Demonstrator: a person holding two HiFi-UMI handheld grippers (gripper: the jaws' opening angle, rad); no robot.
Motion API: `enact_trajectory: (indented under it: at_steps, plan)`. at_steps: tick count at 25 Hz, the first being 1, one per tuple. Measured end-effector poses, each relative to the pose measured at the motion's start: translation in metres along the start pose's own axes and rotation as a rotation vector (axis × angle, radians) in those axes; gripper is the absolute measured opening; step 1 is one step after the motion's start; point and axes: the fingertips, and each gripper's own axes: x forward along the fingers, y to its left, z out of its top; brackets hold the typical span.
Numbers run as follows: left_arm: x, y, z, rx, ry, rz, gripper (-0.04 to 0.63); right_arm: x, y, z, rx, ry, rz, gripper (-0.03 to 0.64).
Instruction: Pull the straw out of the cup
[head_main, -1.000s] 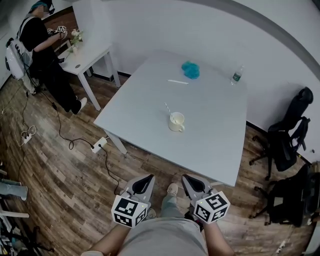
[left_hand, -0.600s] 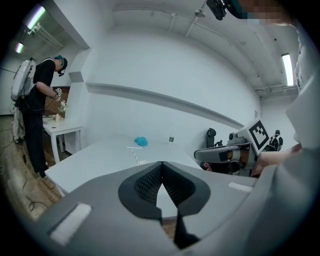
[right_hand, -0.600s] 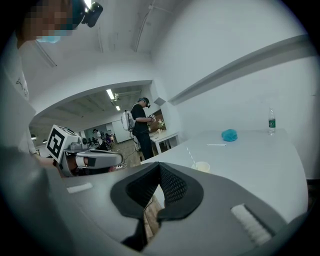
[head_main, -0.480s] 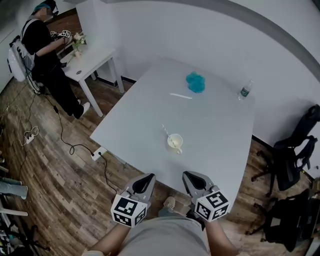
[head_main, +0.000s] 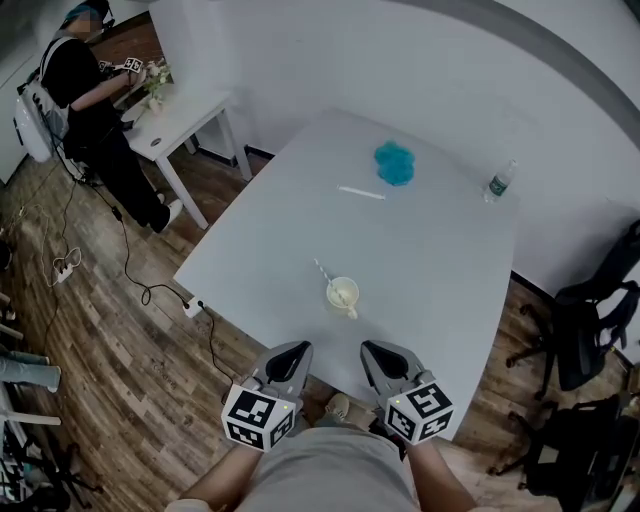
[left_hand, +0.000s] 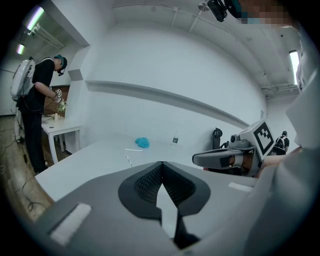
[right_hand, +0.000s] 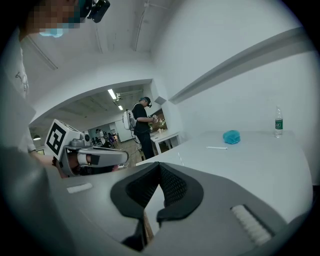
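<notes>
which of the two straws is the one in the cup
The near straw, slanting up out of the cream cup. The far straw lies flat on the table beside the blue object.

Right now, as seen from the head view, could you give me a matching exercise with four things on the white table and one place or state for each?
Things:
1. cup
2. blue thing
3. water bottle
4. loose straw

Places or states:
A. stands upright at the right edge of the table
B. lies flat on the tabletop
C. has a straw leaning in it
D. crumpled, just beyond the loose straw

Pairs: 1-C, 2-D, 3-A, 4-B
</notes>
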Motion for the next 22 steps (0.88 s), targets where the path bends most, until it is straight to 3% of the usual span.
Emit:
enact_trajectory:
  at_steps: [22]
  plan:
    - [0.062,0.045,0.013,0.058,0.082,-0.132,0.02,0.039,-0.044,0.014,0.068,0.007,-0.135,0.006]
